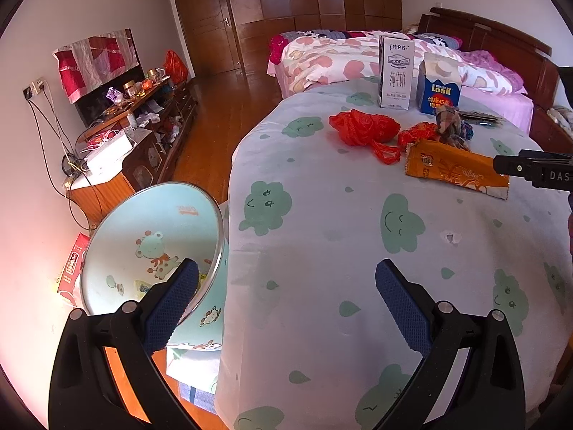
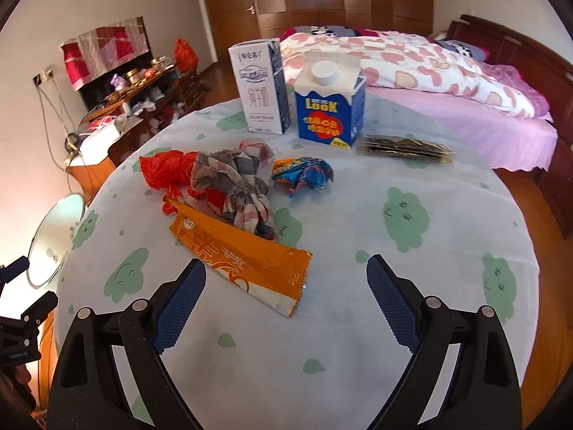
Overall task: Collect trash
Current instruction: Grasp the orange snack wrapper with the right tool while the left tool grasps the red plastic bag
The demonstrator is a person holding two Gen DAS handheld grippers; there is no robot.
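While the right gripper [image 2: 286, 286] hangs released, the orange wrapper [image 2: 243, 261] lies just ahead between its fingers.

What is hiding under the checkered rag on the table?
The checkered rag lies on part of the red plastic bag, and its lower edge covers the top edge of the orange wrapper. Whatever else may lie beneath is covered.
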